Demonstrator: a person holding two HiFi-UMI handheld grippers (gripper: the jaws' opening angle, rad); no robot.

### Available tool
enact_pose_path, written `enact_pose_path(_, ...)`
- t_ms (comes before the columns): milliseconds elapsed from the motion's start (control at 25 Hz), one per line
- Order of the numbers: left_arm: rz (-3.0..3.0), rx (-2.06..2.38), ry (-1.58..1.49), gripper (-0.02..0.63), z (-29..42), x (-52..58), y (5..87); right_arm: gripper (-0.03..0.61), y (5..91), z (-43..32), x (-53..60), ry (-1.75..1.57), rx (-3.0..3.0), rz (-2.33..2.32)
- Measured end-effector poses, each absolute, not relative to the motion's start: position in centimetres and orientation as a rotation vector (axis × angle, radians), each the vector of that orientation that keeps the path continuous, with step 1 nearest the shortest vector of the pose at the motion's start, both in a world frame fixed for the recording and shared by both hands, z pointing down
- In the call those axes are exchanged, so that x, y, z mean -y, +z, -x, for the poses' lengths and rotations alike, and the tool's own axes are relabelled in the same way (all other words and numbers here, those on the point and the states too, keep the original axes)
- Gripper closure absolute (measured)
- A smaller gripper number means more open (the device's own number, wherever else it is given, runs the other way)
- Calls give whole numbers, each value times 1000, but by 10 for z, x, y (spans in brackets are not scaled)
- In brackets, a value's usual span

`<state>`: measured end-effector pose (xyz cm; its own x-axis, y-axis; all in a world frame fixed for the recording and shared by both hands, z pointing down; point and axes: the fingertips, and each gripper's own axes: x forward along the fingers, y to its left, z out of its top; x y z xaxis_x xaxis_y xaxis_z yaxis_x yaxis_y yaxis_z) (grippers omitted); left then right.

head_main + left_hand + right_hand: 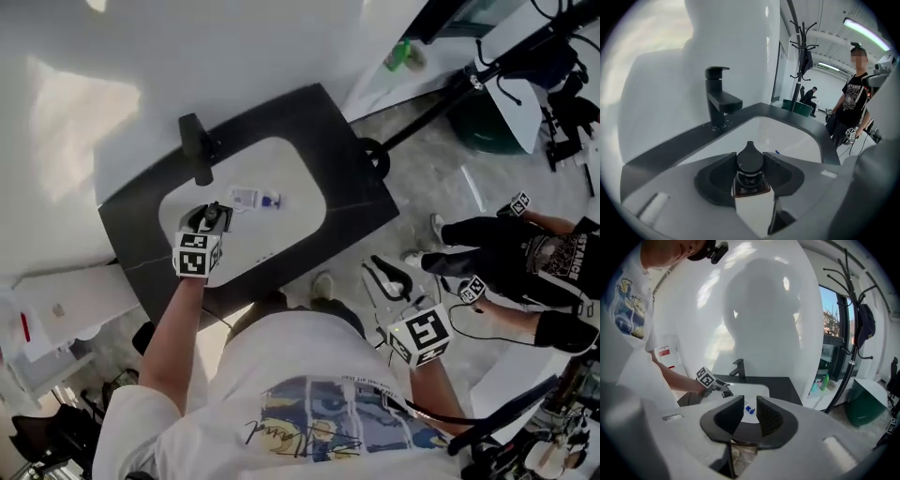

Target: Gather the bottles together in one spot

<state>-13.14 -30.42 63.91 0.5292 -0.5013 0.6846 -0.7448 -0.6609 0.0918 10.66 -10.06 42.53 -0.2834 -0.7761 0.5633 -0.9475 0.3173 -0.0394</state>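
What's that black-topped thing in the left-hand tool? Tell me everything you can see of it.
A small bottle with a black pump-style cap, its spout pointing away from the camera. Under the cap show a dark neck and a glossy brownish shoulder; the body is hidden. It stands upright, pinched at the cap between the left gripper's pads, over the white sink.

Bright daylight washes the glossy curved white wall (112,103) in glare patches, and soft shadows fall across it. A long ceiling strip lamp (868,32) glows. Both gripper views bend, darkening at the edges.
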Motion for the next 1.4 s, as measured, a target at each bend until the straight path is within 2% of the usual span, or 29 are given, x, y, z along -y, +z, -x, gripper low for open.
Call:
enact_pose_path(640,-2498,1110,801,434,190,359,537,495,427,-86,102,489,2181,-1513)
enact_pose_path(1400,-2447,1286,753,434,209,470,548,495,426,-98,94,511,2075,-1566)
